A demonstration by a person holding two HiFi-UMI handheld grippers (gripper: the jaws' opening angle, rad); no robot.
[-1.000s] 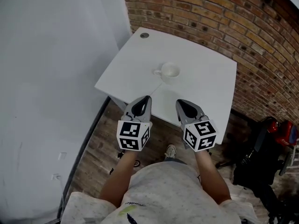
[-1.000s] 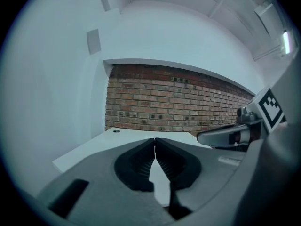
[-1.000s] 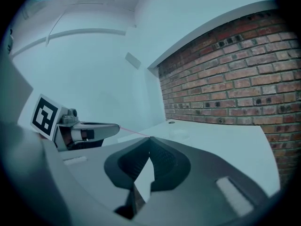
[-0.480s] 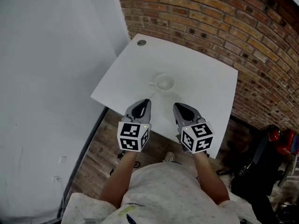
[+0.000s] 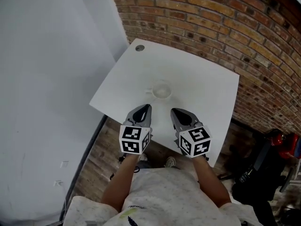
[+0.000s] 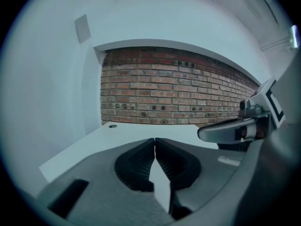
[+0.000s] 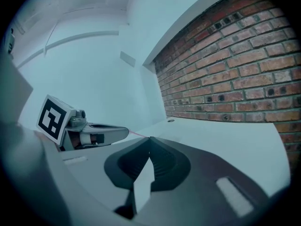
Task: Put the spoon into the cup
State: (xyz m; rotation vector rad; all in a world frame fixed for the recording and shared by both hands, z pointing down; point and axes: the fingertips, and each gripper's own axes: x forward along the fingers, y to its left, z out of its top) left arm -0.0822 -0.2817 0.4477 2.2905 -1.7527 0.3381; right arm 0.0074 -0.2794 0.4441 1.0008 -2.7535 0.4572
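A person holds two grippers side by side over the near edge of a white desk (image 5: 202, 81), forearms (image 5: 123, 177) stretched out from a light grey shirt. The left gripper (image 5: 146, 107) and the right gripper (image 5: 172, 110) both aim at a white cup (image 5: 161, 91) that stands upright near the middle of the desk, just beyond their tips and roughly between them, its handle turned to the person's left. Neither gripper touches it. In the left gripper view the jaws are pressed together at the tips with nothing between them, and the right gripper view shows the same: jaws closed and empty. The spoon cannot be made out on the pale desktop from any angle. A small round grommet (image 5: 139, 48) sits in the desk's far left corner. Behind the desk runs a red brick wall (image 5: 221, 22), meeting a plain white wall (image 5: 47, 79) on the left. Dark wooden floor (image 5: 101, 149) shows below the desk edge, and black gear lies on it at far right.
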